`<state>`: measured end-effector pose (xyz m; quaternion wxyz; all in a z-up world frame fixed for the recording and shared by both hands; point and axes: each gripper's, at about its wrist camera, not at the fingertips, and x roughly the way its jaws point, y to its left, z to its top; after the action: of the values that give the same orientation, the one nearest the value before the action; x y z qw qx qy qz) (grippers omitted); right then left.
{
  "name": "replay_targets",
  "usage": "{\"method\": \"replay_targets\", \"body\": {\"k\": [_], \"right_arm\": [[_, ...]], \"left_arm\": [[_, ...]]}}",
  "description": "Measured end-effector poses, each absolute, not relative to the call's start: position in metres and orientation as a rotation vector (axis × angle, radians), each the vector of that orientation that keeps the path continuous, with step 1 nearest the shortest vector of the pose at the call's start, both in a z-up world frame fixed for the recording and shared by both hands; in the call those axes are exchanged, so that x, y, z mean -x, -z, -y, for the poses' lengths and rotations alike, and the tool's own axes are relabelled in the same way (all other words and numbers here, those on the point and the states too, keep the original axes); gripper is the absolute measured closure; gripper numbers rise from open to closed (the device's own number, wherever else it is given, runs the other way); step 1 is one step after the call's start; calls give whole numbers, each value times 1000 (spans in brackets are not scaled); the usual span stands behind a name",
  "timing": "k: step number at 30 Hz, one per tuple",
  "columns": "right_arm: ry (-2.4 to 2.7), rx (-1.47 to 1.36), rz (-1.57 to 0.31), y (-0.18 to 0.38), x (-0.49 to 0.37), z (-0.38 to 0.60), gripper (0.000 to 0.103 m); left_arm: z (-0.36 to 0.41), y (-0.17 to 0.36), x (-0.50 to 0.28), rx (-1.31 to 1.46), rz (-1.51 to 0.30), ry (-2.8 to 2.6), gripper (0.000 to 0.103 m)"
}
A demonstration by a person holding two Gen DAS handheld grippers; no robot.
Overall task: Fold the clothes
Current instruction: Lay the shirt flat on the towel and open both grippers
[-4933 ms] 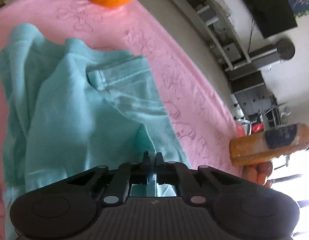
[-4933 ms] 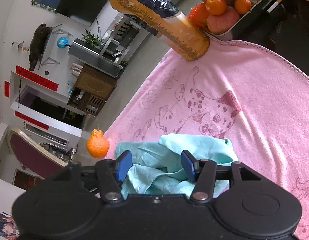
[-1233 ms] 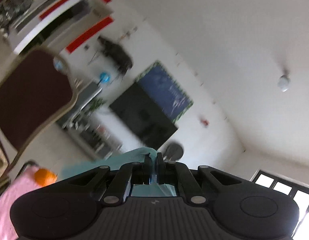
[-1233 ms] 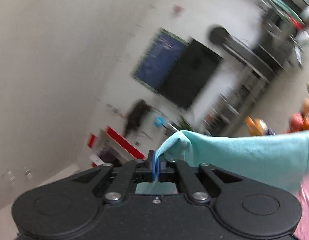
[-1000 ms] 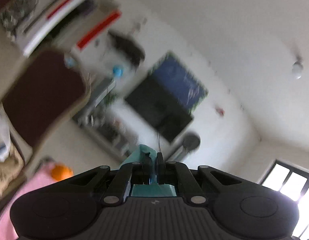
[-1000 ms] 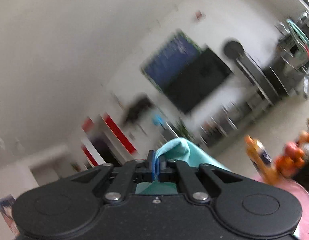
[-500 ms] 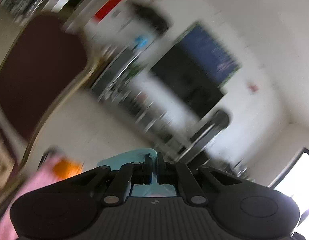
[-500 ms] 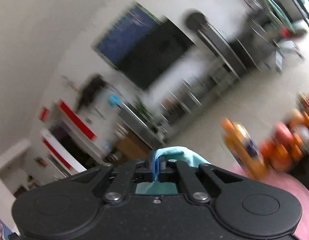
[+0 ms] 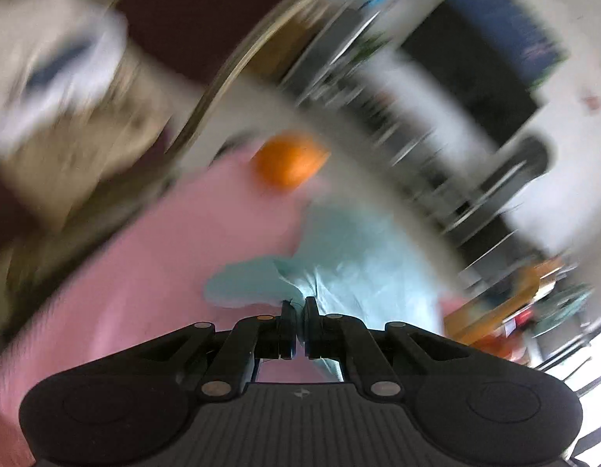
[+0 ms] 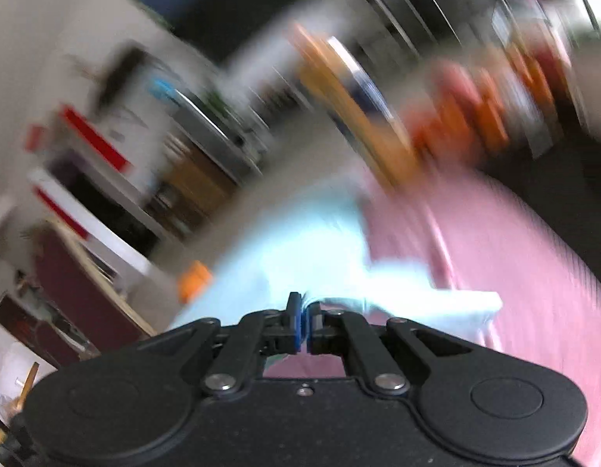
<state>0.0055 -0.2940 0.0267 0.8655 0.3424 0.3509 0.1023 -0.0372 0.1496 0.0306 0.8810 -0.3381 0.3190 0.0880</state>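
The left claw (image 9: 299, 309) is clenched on an edge of the pale teal garment (image 9: 362, 249), which spreads away from it over the pink cloth (image 9: 152, 272) on the table, an orange fruit (image 9: 288, 163) beyond. The right claw (image 10: 303, 315) is likewise pinched tight on another edge of the same garment. Both views are badly smeared, so the fabric's outline is uncertain. It looks light, limp and prone to sagging; edges or corners seem the soundest places to grip, held taut between the two claws.
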Motion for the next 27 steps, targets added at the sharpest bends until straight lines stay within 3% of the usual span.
{"method": "replay_targets", "body": {"k": [4, 18, 24, 27], "right_arm": [[-132, -748, -895, 44, 5, 288, 101], [-121, -557, -877, 42, 45, 261, 101], [-96, -501, -907, 38, 57, 261, 100], [-64, -484, -932, 38, 57, 265, 93]], "left_arm": [[-153, 1, 41, 635, -771, -244, 101], [-129, -10, 81, 445, -679, -292, 101], [-116, 15, 71, 275, -848, -412, 90], [-119, 20, 74, 239, -913, -488, 91]]}}
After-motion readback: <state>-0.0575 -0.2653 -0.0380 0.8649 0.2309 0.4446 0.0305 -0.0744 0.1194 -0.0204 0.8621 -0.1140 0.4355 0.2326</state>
